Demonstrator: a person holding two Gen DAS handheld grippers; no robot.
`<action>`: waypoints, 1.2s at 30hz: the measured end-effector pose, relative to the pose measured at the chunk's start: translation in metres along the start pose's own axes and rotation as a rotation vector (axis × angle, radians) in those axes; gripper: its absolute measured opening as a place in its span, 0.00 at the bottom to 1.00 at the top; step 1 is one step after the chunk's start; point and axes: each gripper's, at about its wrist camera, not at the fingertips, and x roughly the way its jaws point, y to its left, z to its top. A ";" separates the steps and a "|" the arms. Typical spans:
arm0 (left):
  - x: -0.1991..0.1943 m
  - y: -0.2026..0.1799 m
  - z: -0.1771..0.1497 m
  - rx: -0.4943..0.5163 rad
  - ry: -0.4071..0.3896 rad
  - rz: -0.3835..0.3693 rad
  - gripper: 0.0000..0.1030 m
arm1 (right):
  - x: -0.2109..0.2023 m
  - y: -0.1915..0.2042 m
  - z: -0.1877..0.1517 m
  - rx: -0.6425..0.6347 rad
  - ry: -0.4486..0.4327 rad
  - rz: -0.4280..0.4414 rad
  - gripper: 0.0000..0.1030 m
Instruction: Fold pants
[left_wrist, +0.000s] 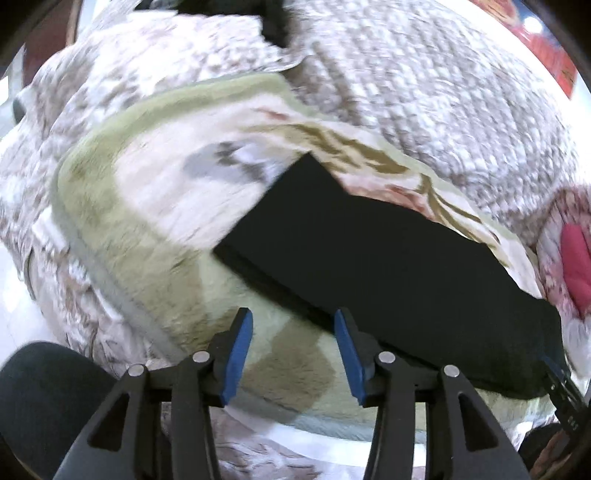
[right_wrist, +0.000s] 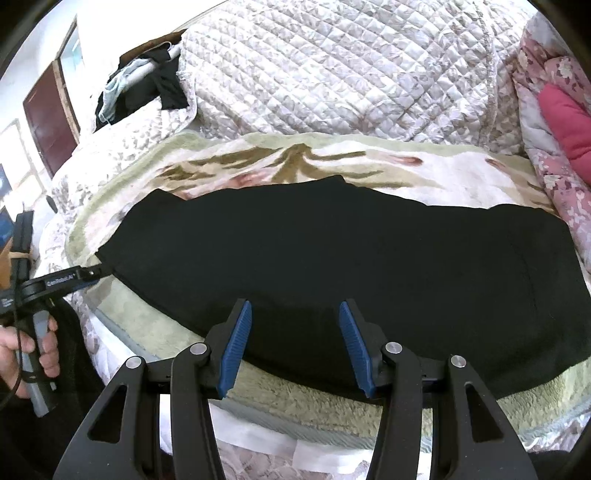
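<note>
We see a grey-and-white quilted bedspread (right_wrist: 332, 74) covering the bed, with a plush cream-and-green floral blanket (right_wrist: 280, 166) spread over it. The long black folded pants (right_wrist: 332, 251) lie flat across that blanket. Our left gripper (left_wrist: 293, 354) hangs half open by the pants' near edge, gripping nothing. Our right gripper (right_wrist: 295, 347) hovers over the pants, likewise parted and empty.
</note>
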 end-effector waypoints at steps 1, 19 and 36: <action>0.003 0.003 0.001 -0.016 0.005 -0.014 0.48 | 0.000 -0.001 0.001 0.007 -0.003 0.003 0.49; 0.029 0.004 0.026 0.029 -0.060 0.036 0.09 | -0.003 -0.015 0.003 0.044 -0.020 -0.018 0.49; 0.000 -0.148 0.059 0.346 -0.045 -0.348 0.06 | -0.033 -0.055 -0.002 0.191 -0.097 -0.024 0.49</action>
